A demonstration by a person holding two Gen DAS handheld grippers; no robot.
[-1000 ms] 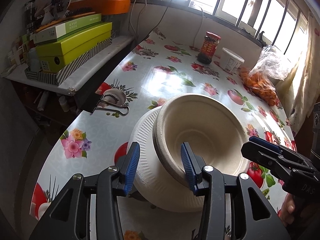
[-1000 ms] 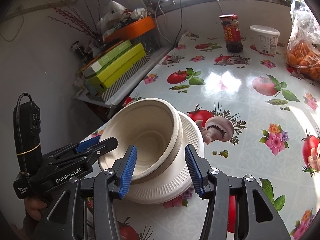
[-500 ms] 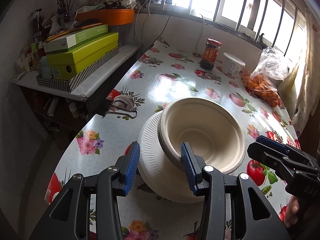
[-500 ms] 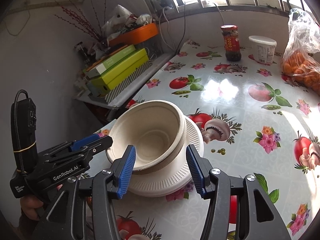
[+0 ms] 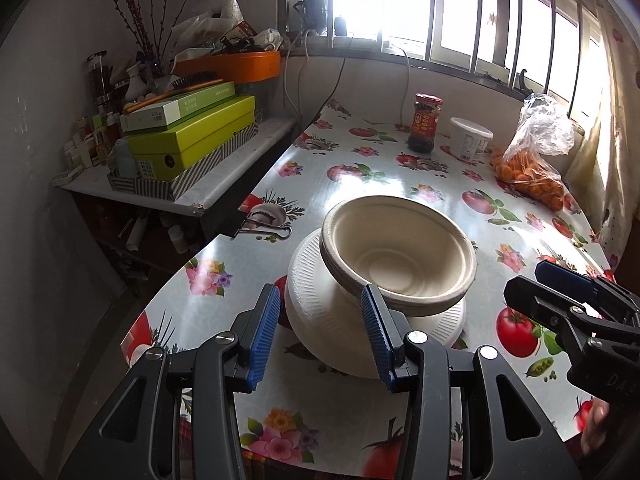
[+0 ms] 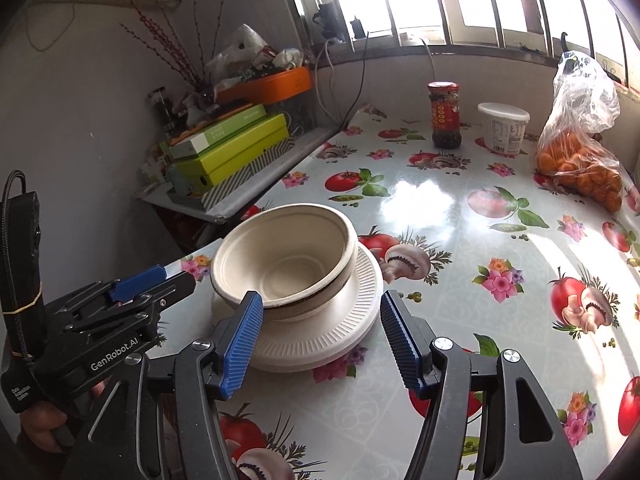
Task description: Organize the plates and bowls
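Kitchen corner w/ barred window, bright glare on a fruit-and-flower oilcloth worktop (image 6: 460, 240). Near its front-left edge sit the task's things: a stack of beige bowls (image 6: 288, 256) nested together, resting on a stack of white ribbed plates (image 6: 332, 320). In the left wrist view the bowls (image 5: 400, 256) lean a bit off-centre on the plates (image 5: 316, 300), toward the right.

Left hand-held gripper (image 5: 320, 330): jaws part-open, straddling the near rim of the plates; whether the pads actually press, can't tell. Right hand-held gripper (image 6: 320, 340): released, its jaws have just been opening, stand wide either side of the stack's near edge w/ clear gaps, nothing gripped.

Further out: sauce jar (image 6: 445, 116), white tub (image 6: 503, 128), bag of oranges (image 6: 580, 168) by the back wall; side shelf w/ green boxes (image 6: 236, 152) at left.

Progress, by my read: stacking looks mostly done, bowls w/ bowls, plates w/ plates, all one pile. No loose plate or bowl seen elsewhere. Left, prob.: square the bowls up, pull both tools clear.
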